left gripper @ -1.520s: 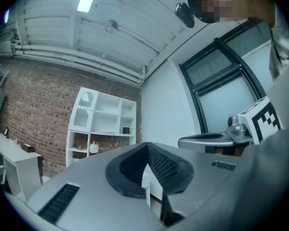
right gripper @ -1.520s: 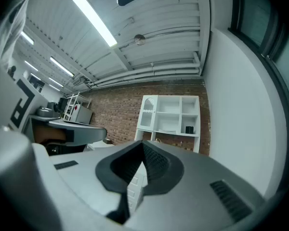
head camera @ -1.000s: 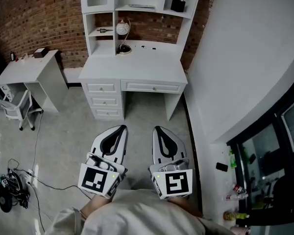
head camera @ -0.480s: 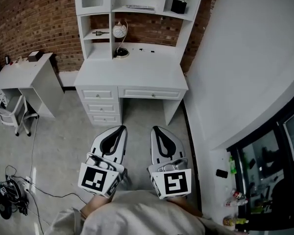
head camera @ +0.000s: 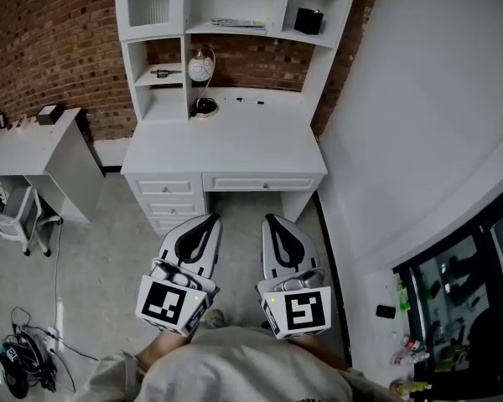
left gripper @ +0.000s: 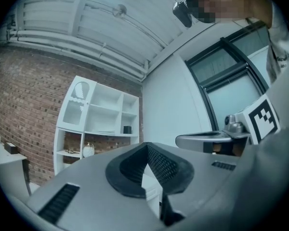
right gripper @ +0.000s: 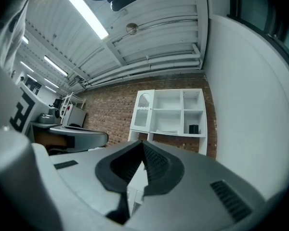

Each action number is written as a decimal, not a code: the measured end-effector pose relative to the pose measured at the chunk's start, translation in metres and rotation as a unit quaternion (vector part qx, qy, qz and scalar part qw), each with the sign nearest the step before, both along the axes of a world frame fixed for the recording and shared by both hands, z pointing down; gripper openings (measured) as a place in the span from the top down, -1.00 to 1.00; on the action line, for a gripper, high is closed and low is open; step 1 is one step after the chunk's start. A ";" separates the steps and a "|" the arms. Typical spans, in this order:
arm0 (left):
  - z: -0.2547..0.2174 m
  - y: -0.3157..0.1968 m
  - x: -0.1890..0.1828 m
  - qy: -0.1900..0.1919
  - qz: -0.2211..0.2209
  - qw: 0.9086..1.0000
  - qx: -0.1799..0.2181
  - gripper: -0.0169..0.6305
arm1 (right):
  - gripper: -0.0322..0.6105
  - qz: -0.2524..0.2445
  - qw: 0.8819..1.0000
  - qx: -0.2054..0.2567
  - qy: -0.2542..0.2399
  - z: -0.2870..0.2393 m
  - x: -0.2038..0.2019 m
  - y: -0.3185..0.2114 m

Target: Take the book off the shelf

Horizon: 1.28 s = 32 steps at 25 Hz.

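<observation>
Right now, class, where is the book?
In the head view, the book lies flat on the upper middle shelf, left of the black box and above the desk.

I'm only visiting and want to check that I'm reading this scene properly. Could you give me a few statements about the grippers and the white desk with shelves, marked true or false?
1. The left gripper and the right gripper both have their jaws closed, with nothing between them. True.
2. The thin flat book lies on the top of the white wooden desk. False: it lies flat on a shelf in the upper middle compartment.
3. The small black box sits in the upper right compartment. True.
4. The wall behind the desk is smooth white plaster. False: it is a red brick wall.
</observation>
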<state>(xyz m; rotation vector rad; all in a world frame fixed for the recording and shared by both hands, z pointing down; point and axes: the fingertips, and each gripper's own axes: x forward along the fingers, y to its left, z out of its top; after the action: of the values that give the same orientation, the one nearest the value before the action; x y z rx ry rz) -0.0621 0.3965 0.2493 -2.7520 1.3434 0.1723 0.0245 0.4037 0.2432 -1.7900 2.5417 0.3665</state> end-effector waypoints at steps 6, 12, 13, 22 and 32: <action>0.010 -0.050 -0.007 -0.004 0.030 1.000 -0.001 0.92 | 0.85 0.007 1.000 -0.001 0.000 0.007 -0.018 -0.053; 0.016 -0.085 -0.029 -0.005 0.030 0.999 -0.013 0.92 | 0.85 0.009 1.000 -0.015 -0.005 0.013 -0.039 -0.087; 0.018 -0.090 -0.032 -0.004 0.029 0.999 -0.018 0.92 | 0.85 0.008 1.000 -0.018 -0.004 0.014 -0.041 -0.092; 0.041 -0.132 -0.043 0.003 0.018 0.998 -0.052 0.92 | 0.85 0.006 0.999 -0.035 0.000 0.027 -0.047 -0.132; 0.045 -0.212 -0.038 0.012 -0.008 0.999 -0.046 0.92 | 0.85 -0.015 1.000 -0.024 0.002 0.027 -0.038 -0.216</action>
<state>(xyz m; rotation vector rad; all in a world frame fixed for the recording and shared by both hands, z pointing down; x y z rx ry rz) -0.0998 0.1844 0.2939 -2.8208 1.4136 0.1471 -0.0130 0.1874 0.2698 -1.7663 2.5989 0.3101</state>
